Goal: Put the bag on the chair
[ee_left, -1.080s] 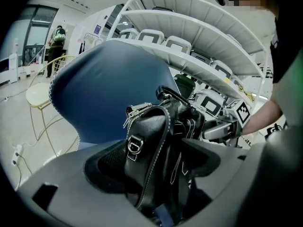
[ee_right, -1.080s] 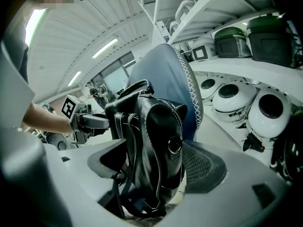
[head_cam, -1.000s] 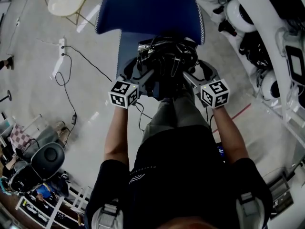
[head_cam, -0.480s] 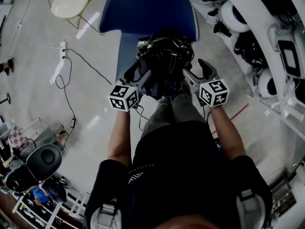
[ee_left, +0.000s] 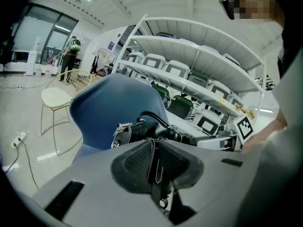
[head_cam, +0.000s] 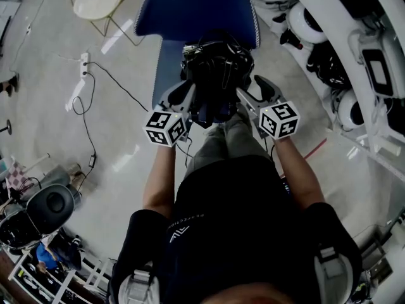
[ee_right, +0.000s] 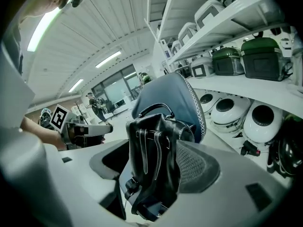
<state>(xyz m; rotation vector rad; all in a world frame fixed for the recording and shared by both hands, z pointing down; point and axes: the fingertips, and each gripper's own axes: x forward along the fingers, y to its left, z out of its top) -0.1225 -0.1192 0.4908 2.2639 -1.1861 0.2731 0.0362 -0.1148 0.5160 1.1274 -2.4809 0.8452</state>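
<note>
- Two grips shared one load. The left gripper (ee_left: 154, 148) had just been closing, and its ribbed pads (ee_left: 135, 162) stood almost together on a thin stitched strap (ee_left: 156, 171) of the bag (ee_right: 151, 160).
- The right gripper (ee_right: 154, 150) stood much wider. Its jaws took the bag's dark body between them and pressed its flanks, with the lower end hanging slack below.
- Beyond the fingers, the bag hung in the air between both grippers, just in front of the blue chair (head_cam: 190, 11). In the head view it lay over the front of the seat, but whether it touched the seat could not be told.
- The bag looked like soft leather. Its sides creased and sagged under the squeeze, so it would probably fold and slump instead of holding its shape. It seemed light to middling in weight, and nothing about it looked breakable.
- The smooth leather could slide in a pinch on the body. The strap, or the arched handle (ee_right: 154, 109) on top, seemed the surer places to hold, since a loop cannot slip out as a flat side can.
- A thin strap alone would let the body swing, so the second grip on the body was a sensible steadier.
- Farther out lay a pale floor (head_cam: 57, 125) with a trailing cable (head_cam: 85, 106), and white shelves (ee_right: 246, 86) stood to the right.
</note>
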